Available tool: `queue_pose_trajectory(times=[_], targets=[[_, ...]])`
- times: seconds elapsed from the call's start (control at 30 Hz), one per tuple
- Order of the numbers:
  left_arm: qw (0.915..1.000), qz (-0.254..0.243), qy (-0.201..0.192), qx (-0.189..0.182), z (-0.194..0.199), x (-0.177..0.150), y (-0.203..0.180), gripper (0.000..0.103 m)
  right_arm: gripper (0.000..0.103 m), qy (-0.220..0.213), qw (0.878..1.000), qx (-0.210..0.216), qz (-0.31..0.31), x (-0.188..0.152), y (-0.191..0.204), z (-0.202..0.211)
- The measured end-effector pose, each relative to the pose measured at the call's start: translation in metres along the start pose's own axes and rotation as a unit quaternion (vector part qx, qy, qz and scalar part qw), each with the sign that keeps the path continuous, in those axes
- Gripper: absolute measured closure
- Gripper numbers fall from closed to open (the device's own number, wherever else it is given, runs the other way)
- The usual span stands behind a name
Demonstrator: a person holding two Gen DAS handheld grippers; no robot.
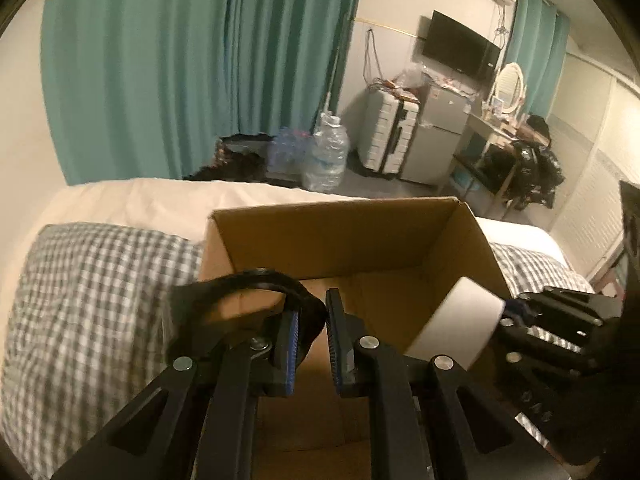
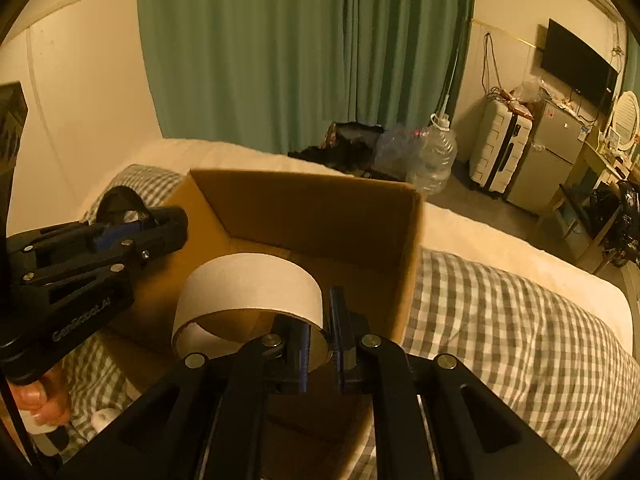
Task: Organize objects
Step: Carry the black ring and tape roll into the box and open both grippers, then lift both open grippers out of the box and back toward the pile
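Note:
An open cardboard box (image 1: 344, 232) (image 2: 312, 208) stands on the bed. My left gripper (image 1: 311, 336) is shut on a black tape roll (image 1: 256, 284), held over the box's left edge; it also shows in the right wrist view (image 2: 120, 200), where my left gripper (image 2: 160, 220) comes in from the left. My right gripper (image 2: 320, 344) is shut on the wall of a wide white tape roll (image 2: 248, 288), held over the box opening. The white roll (image 1: 452, 324) and the right gripper (image 1: 516, 312) show at right in the left wrist view.
The box sits on a grey checked blanket (image 1: 92, 300) (image 2: 500, 320) over a white bed (image 1: 140, 196). Beyond the bed are teal curtains (image 1: 192, 60), water bottles (image 1: 328, 156), a suitcase (image 1: 388, 132), a small fridge (image 1: 436, 136) and a desk with a mirror (image 1: 508, 84).

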State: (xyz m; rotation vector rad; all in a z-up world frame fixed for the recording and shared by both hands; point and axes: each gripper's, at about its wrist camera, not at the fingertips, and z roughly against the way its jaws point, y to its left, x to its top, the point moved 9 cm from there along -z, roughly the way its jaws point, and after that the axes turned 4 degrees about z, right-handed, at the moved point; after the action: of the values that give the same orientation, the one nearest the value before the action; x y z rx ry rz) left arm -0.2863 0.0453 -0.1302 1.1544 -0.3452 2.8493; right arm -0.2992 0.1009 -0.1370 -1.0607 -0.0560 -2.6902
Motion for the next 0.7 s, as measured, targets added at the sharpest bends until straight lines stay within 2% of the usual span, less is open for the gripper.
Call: queue_pose_trajectory(times=[0.2,0.33,0.37,0.4,0.47,0.53,0.6,0.67,0.7], targets=[[0.9997,0.005,0.023,0.006,-0.015,-0.009,0.002,0.09,0.093,0.015,1.0,-0.01,0.008,-0.008,0.0,-0.009],[0.9995,0.009,0.029,0.005,-0.015,-0.012,0.002,0.087,0.073,0.018,1.0,-0.01,0.012,-0.01,-0.001,-0.005],[0.9994,0.014,0.031,0.004,-0.013,-0.012,0.003,0.083,0.065,0.017,1.0,-0.012,0.013,-0.008,-0.003,-0.003],[0.9994,0.016,0.031,0.003,-0.011,-0.012,0.003,0.078,0.062,0.015,1.0,-0.014,0.013,-0.007,-0.004,-0.001],[0.9997,0.013,0.022,0.001,-0.001,-0.01,0.002,0.072,0.052,0.01,1.0,-0.009,0.009,-0.004,-0.004,0.004],[0.9999,0.01,0.009,0.008,0.01,-0.007,0.001,0.062,0.04,0.005,1.0,-0.017,0.013,-0.002,-0.003,0.011],[0.9998,0.013,-0.001,0.013,0.02,-0.003,0.002,0.038,0.037,0.001,1.0,-0.022,0.017,-0.002,-0.001,0.015],[0.9996,0.014,-0.015,0.02,0.033,-0.002,0.005,0.026,0.036,-0.011,0.999,-0.03,0.017,-0.002,0.001,0.023],[0.9994,0.012,-0.021,0.024,0.038,-0.001,0.006,0.024,0.035,-0.017,0.999,-0.033,0.013,-0.003,0.0,0.026]])
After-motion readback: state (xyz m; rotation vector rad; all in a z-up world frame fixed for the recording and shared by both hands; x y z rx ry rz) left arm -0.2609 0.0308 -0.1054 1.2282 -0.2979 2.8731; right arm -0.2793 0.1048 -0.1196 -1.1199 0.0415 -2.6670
